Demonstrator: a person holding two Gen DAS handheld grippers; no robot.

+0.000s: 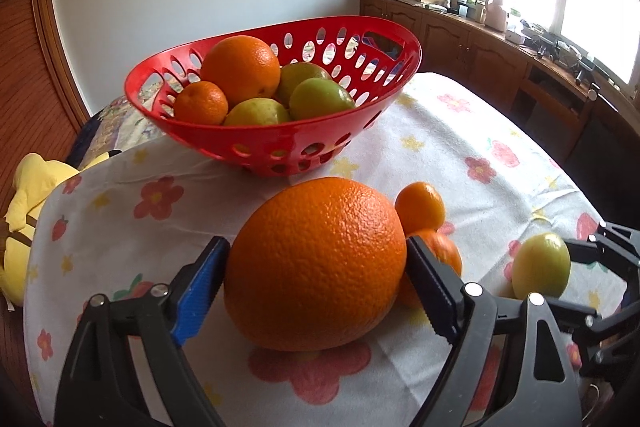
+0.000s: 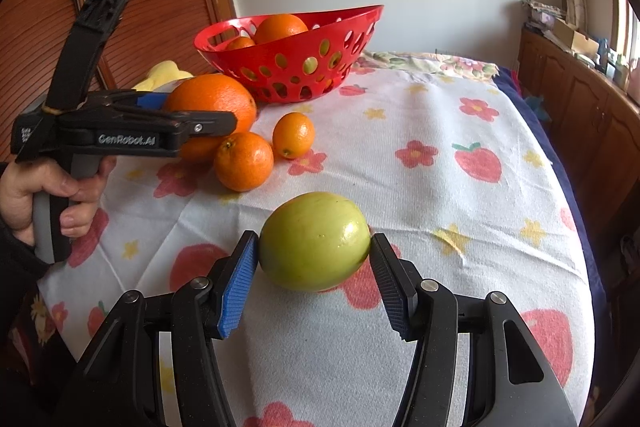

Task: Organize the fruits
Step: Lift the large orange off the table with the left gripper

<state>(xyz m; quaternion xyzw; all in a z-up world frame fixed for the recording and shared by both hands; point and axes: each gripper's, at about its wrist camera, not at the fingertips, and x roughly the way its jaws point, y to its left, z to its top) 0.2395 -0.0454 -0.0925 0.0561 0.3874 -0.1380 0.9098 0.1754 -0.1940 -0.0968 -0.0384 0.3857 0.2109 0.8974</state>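
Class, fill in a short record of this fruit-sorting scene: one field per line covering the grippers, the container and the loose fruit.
left gripper: closed on the big orange, on the cloth
right gripper: pads touching the green fruit, on the cloth
basket: red, perforated, holding two orange and three green fruits
loose fruit: mid-sized orange and small orange, beside the big orange
surface: floral cloth
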